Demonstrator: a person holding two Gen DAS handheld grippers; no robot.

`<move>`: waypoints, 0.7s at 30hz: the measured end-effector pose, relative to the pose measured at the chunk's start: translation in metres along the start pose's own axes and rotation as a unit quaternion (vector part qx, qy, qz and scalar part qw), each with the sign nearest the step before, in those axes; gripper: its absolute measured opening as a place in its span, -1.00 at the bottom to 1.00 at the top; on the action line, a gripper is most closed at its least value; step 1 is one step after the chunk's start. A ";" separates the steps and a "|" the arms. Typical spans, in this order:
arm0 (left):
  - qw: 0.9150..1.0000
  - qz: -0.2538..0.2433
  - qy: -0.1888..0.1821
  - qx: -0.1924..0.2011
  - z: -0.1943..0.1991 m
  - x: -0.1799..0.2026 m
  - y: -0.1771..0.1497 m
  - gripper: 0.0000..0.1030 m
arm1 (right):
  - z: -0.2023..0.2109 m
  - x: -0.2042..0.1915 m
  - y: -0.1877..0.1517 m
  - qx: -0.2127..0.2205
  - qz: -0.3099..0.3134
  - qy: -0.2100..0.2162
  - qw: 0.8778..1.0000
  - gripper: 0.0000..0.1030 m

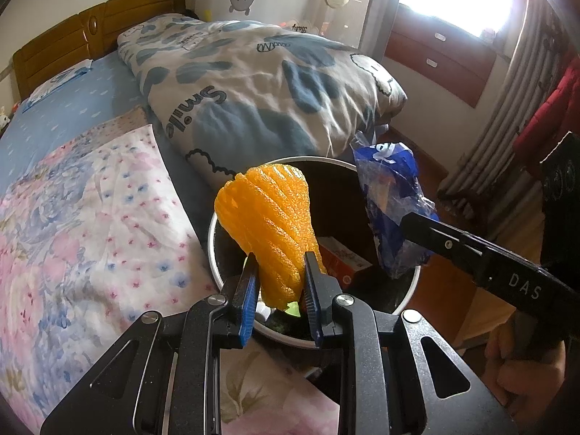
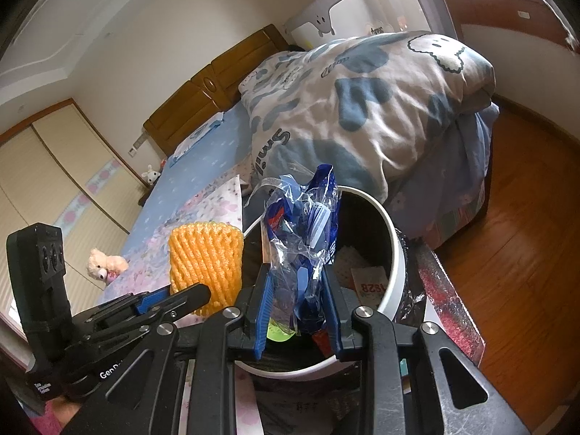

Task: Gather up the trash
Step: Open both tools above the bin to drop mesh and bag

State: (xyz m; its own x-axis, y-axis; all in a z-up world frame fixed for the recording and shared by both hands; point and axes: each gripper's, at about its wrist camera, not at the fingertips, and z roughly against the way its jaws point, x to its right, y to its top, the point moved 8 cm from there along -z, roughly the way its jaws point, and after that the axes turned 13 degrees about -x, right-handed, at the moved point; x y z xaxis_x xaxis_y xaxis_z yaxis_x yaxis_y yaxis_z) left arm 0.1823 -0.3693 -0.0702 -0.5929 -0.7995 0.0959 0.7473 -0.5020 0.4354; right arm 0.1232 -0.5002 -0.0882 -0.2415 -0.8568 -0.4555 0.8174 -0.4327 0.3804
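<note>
Your left gripper (image 1: 279, 282) pinched ribbed orange foam netting (image 1: 268, 224), your right gripper (image 2: 297, 297) crinkly blue plastic wrapper (image 2: 301, 228); bin (image 1: 214, 246) contents beyond both jaws stayed mostly hidden

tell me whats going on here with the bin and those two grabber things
A person is collecting trash with a gripper in each hand. The left gripper is shut on an orange foam net, and the right gripper is shut on a crumpled blue plastic wrapper. Both pieces are held over the open white bin beside the bed. A box and other scraps already lie inside.
</note>
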 end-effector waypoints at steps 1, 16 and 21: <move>1.000 0.000 0.000 0.000 -0.001 0.000 0.000 -0.58 | 0.000 0.000 0.000 0.000 -0.001 0.000 1.000 -0.49; 1.000 0.003 -0.002 -0.016 -0.018 0.000 0.003 -0.58 | -0.008 0.002 0.005 -0.008 -0.004 -0.003 1.000 -0.49; 1.000 0.001 -0.001 -0.016 -0.018 0.001 0.002 -0.58 | -0.010 0.004 0.005 -0.011 -0.007 -0.005 1.000 -0.48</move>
State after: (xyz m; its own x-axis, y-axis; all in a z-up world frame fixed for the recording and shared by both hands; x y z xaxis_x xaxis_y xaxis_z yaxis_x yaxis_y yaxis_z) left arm 0.1882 -0.3770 -0.0851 -0.5924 -0.7996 0.0979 0.7574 -0.5115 0.4058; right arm 0.1314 -0.5035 -0.0961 -0.2574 -0.8536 -0.4528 0.8253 -0.4379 0.3564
